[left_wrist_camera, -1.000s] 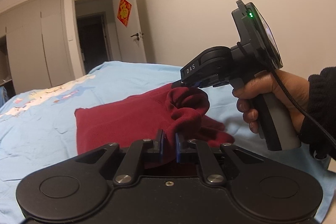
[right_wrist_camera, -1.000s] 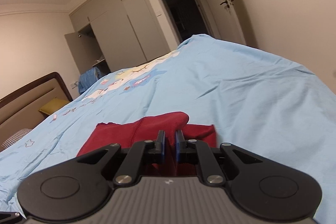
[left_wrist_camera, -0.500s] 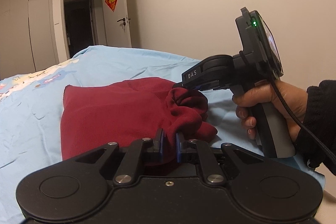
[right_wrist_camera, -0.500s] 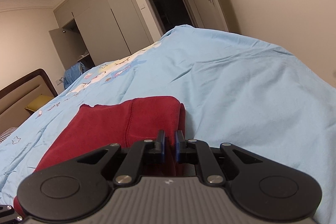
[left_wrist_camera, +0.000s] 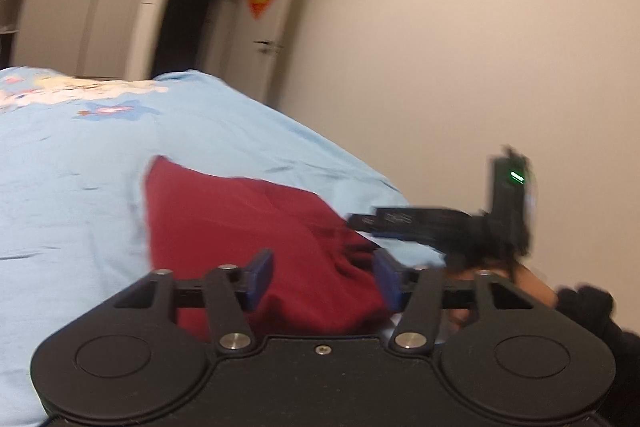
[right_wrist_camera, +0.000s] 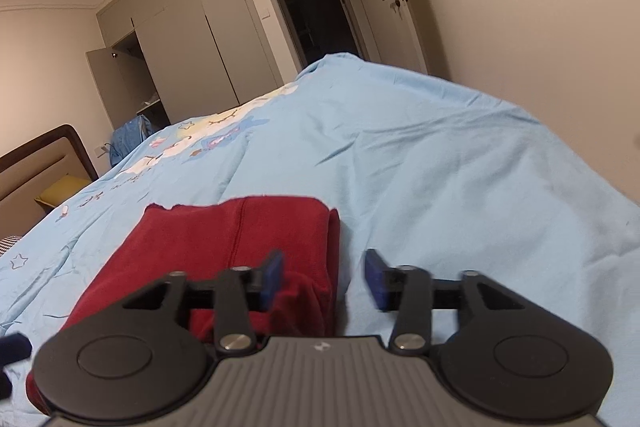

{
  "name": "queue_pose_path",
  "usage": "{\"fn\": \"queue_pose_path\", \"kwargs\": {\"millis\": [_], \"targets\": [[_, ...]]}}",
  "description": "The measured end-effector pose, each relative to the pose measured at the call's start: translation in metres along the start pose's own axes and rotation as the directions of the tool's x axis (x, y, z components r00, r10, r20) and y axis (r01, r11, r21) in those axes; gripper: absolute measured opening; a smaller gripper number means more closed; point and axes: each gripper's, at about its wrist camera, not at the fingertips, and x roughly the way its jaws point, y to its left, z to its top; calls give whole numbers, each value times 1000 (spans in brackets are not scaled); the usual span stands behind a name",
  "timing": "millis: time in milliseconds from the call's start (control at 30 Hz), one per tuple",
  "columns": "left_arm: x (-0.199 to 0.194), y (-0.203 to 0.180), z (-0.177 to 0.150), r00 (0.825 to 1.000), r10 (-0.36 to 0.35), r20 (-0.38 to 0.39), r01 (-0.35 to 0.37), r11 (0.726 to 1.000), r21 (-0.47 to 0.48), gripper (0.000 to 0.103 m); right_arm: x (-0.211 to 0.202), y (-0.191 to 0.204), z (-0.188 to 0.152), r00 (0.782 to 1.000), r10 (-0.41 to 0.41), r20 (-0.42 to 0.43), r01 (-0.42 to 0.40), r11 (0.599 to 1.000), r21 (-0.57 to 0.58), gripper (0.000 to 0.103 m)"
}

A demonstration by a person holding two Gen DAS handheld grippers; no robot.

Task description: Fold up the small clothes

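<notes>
Our left gripper (left_wrist_camera: 324,279) has its jaws spread wide and holds nothing — the red garment (left_wrist_camera: 256,227) lies folded on the light blue bedsheet (left_wrist_camera: 80,167) in the lower middle of the frame, showing between the blue pads. Our right gripper (right_wrist_camera: 324,279) is also wide open and empty, its left pad (right_wrist_camera: 272,275) over the garment's (right_wrist_camera: 224,243) near right corner and the other over bare sheet (right_wrist_camera: 440,187). In the left view it (left_wrist_camera: 404,221) sits blurred at the right — beside the cloth's edge.
</notes>
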Motion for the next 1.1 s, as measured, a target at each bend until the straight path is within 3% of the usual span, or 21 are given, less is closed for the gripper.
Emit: {"fn": "queue_pose_path", "kwargs": {"millis": [133, 200, 267, 400, 533, 633, 900, 1100], "targets": [[5, 20, 6, 980, 197, -1, -196, 976, -90, 86, 4, 10, 13, 999, -44, 3, 44, 998, -37, 90], [13, 32, 4, 957, 286, -53, -291, 947, -138, 87, 13, 13, 16, 996, -86, -25, 84, 995, -62, 93], [19, 42, -1, 943, 315, -106, -329, 929, -171, 87, 22, 14, 14, 990, -117, -74, 111, 990, -89, 93], [23, 52, -8, 945, 297, -140, -322, 921, -219, 87, 19, 16, -3, 983, -146, -113, 125, 976, -177, 92], [23, 54, -9, 947, 291, -139, -315, 927, -203, 87, -3, 22, -27, 980, -178, -83, 141, 931, -335, 92], [20, 59, -15, 950, 275, -148, -302, 929, -212, 87, -17, 22, -40, 981, -185, -66, 145, 910, -387, 92], [23, 61, -18, 949, 273, -158, -302, 932, -202, 87, -26, 25, -48, 979, -202, -10, 183, 904, -386, 96], [27, 60, -23, 945, 280, -169, -312, 927, -209, 87, -43, 39, -31, 975, -179, 129, 213, 918, -334, 100]]}}
